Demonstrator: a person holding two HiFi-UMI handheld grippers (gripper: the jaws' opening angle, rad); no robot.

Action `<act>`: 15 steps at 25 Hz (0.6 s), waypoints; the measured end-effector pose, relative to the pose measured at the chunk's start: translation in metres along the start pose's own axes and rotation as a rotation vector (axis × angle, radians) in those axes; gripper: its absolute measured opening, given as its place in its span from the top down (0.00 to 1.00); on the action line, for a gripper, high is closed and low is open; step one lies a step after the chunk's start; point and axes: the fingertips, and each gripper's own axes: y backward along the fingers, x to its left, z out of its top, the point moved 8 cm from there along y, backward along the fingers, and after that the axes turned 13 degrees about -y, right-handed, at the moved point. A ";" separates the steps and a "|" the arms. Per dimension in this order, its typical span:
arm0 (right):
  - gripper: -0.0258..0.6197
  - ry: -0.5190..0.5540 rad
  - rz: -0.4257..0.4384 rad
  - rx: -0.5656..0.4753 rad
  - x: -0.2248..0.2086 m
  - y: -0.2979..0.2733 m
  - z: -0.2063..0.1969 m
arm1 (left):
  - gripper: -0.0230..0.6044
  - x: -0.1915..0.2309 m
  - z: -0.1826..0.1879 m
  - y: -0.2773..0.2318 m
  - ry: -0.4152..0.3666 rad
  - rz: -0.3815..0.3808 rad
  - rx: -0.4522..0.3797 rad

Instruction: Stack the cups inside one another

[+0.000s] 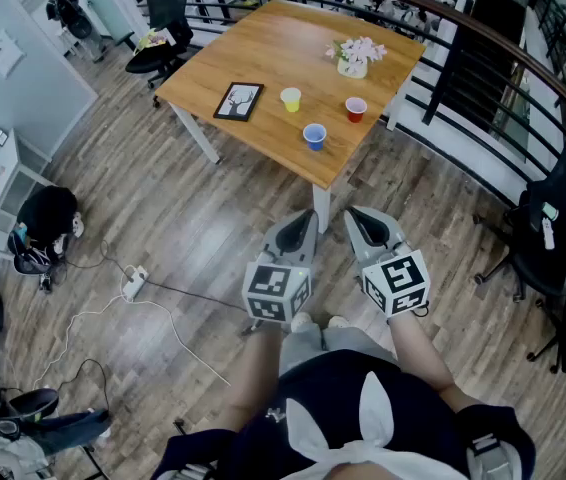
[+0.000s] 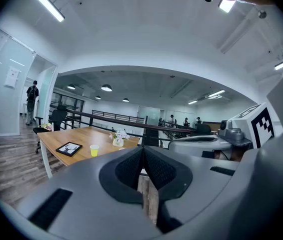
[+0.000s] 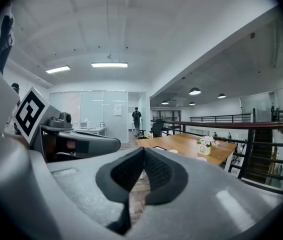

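Note:
Three cups stand apart on the wooden table (image 1: 263, 48): a yellow cup (image 1: 291, 99), a red cup (image 1: 356, 109) and a blue cup (image 1: 314, 136) nearest the front corner. I stand on the floor short of that corner. My left gripper (image 1: 309, 215) and right gripper (image 1: 354, 214) are held side by side, pointing at the table, both shut and empty. In the left gripper view the closed jaws of the left gripper (image 2: 143, 148) meet, and the yellow cup (image 2: 94, 150) shows far off. The right gripper (image 3: 144, 149) is closed too, with the table (image 3: 191, 144) beyond it.
A framed picture (image 1: 238, 101) and a vase of flowers (image 1: 353, 58) also sit on the table. A black railing (image 1: 483, 78) runs behind it. Office chairs (image 1: 553, 218) stand at the right, and a cable with a power strip (image 1: 133, 284) lies on the floor at the left.

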 end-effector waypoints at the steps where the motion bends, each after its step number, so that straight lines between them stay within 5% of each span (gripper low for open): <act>1: 0.96 0.005 0.001 -0.003 -0.003 0.001 0.001 | 0.93 -0.002 0.000 -0.003 -0.003 0.006 0.002; 15: 0.96 0.019 0.019 0.028 -0.051 -0.018 -0.012 | 0.93 -0.001 -0.013 -0.045 0.000 0.051 0.029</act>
